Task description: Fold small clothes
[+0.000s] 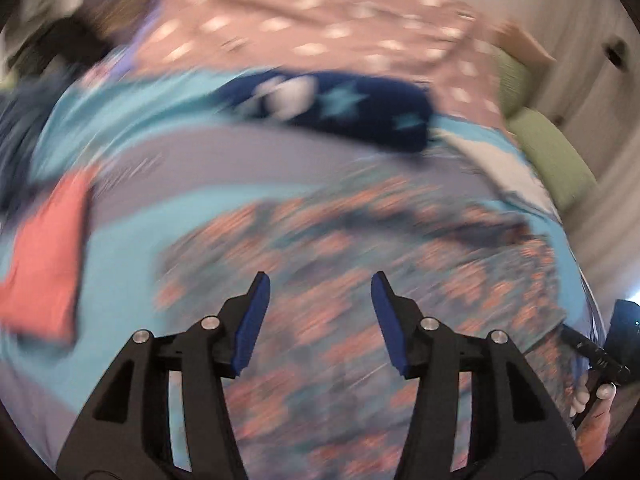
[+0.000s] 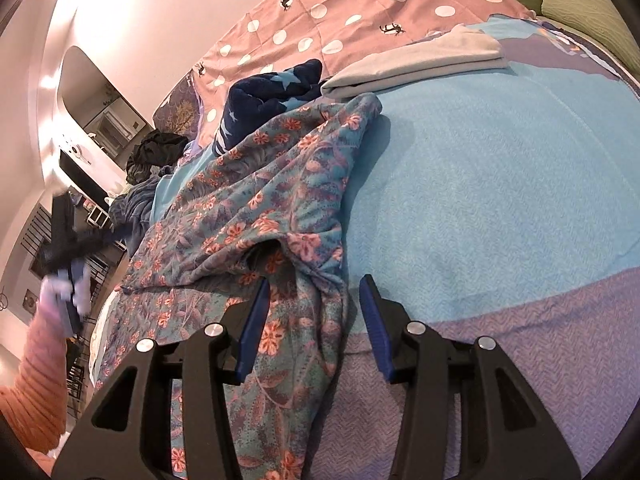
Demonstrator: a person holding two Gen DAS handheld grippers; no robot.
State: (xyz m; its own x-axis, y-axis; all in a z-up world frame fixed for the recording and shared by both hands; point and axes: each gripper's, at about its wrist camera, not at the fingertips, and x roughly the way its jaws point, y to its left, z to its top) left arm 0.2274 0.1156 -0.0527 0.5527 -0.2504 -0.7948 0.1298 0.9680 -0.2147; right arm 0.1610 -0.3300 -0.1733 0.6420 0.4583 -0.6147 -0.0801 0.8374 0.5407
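floral garment: soft matt cloth | bedspread: woven, ribbed | claw pads: matt blue

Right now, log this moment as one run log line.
left claw: open, empty, above floral teal garment | right claw: open, astride garment edge | folded grey cloth: lying beyond | fold: unfinished

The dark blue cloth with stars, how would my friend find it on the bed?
Start at the pink polka-dot sheet at the bed's far end. At its near edge, beside the folded grey cloth, lies the navy cloth. Only it is dark blue with pale stars.
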